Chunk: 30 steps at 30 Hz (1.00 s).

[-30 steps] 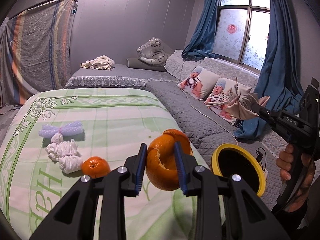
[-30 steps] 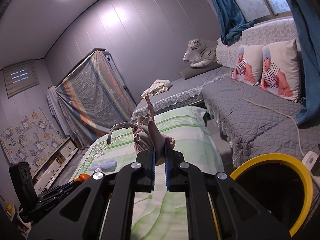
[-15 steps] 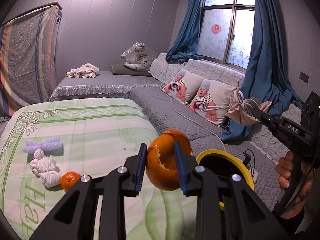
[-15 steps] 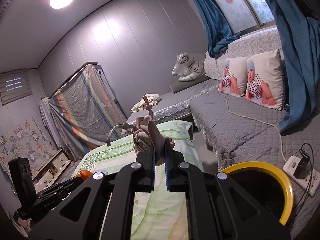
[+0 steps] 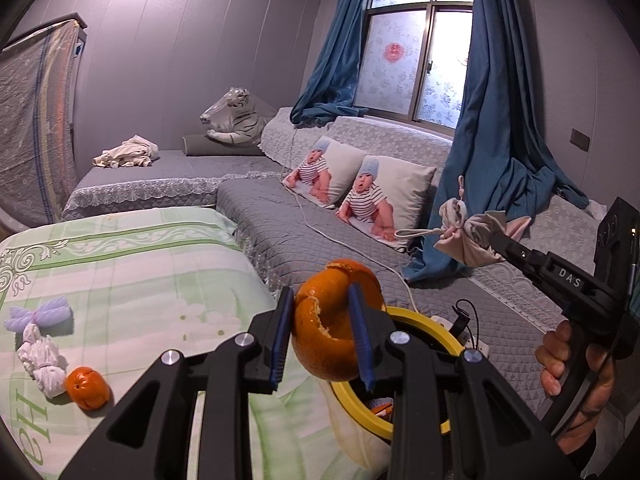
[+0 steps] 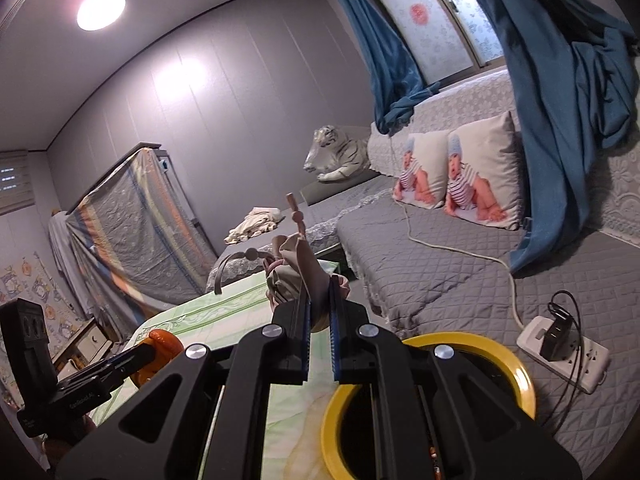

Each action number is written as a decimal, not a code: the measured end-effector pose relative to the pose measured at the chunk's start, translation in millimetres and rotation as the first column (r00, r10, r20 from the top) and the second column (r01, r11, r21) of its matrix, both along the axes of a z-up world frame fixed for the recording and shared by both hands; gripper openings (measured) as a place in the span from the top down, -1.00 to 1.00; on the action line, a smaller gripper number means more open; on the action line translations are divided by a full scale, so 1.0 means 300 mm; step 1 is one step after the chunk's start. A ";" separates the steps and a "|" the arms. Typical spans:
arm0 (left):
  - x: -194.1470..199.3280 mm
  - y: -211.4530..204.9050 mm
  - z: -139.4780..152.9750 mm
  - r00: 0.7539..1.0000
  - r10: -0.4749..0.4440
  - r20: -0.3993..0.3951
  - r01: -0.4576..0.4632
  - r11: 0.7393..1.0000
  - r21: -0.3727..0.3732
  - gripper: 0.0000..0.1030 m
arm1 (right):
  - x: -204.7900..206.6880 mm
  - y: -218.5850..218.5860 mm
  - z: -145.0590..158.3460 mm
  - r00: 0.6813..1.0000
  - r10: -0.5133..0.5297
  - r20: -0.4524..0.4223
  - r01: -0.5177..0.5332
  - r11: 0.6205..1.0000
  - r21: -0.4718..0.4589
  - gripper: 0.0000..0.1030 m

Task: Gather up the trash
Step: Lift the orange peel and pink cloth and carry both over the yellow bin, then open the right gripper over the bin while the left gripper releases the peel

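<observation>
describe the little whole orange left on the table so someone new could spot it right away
Start at the table with the pale green patterned cloth. Near its front left edge lies a knotted white tissue wad, and the small orange sits right beside it. It is whole and round, unlike the torn orange peel gripped in the left claw.

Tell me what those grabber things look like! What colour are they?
Both are chunky black plastic with triangle-shaped holes and shiny silver bolts. The left gripper and the right gripper each have two flat fingers lined with ridged blue pads. The right one has white letters, DAS, on its side, and a black box on top.
</observation>
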<state>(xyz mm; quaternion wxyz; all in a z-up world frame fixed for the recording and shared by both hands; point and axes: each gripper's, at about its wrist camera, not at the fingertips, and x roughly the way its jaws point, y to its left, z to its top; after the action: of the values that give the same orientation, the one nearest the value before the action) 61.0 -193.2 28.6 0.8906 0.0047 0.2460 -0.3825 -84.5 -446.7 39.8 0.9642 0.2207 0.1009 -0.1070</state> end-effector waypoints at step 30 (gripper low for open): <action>0.043 -0.466 -0.312 0.967 -0.188 -0.173 0.217 0.962 0.164 0.47 | 0.013 -0.290 -0.396 0.953 -0.130 -0.275 0.181 0.969 0.167 0.86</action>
<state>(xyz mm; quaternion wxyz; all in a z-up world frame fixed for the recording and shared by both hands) 74.0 -333.1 -65.0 0.8206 0.0812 0.3469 -0.4468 -80.6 -533.5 -79.0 0.9054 0.3029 0.2192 -0.2009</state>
